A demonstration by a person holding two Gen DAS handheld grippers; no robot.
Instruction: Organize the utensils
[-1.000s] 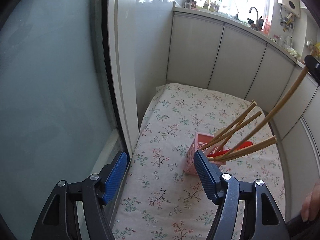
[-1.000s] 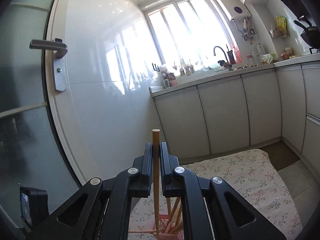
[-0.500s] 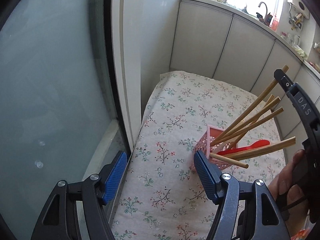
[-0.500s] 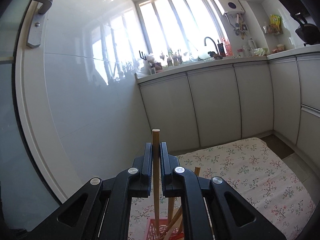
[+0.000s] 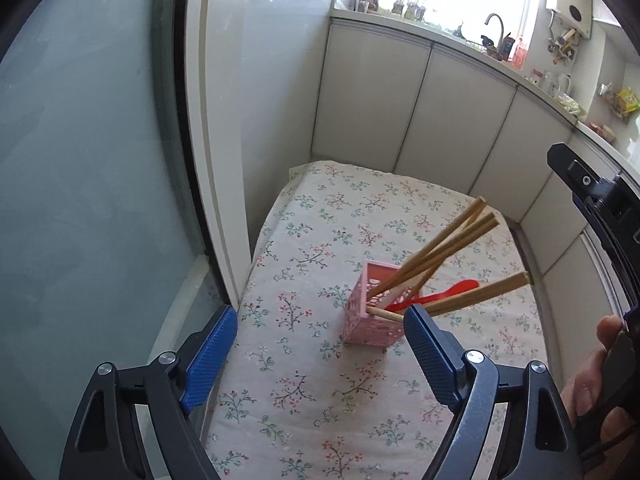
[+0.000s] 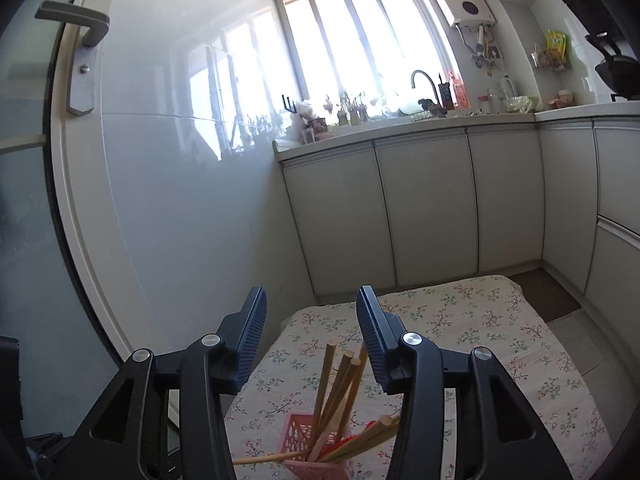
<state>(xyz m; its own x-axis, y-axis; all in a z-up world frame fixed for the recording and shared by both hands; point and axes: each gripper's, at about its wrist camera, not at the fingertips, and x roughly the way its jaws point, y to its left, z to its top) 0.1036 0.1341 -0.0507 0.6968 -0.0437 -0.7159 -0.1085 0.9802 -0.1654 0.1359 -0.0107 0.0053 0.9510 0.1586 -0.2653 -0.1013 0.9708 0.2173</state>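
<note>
Floral cloth, white cabinets, sunlit window, faucet, door handle

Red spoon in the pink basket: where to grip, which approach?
Grip the red spoon at its free end, which sticks out past the pink basket rim toward the right of the left wrist view. Come from above on that side; chopsticks crowd it above and below, so it's tight.

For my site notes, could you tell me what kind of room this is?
Most likely a home kitchen: a counter with a tap, cabinets below, and what looks like a water heater on the wall.
</note>
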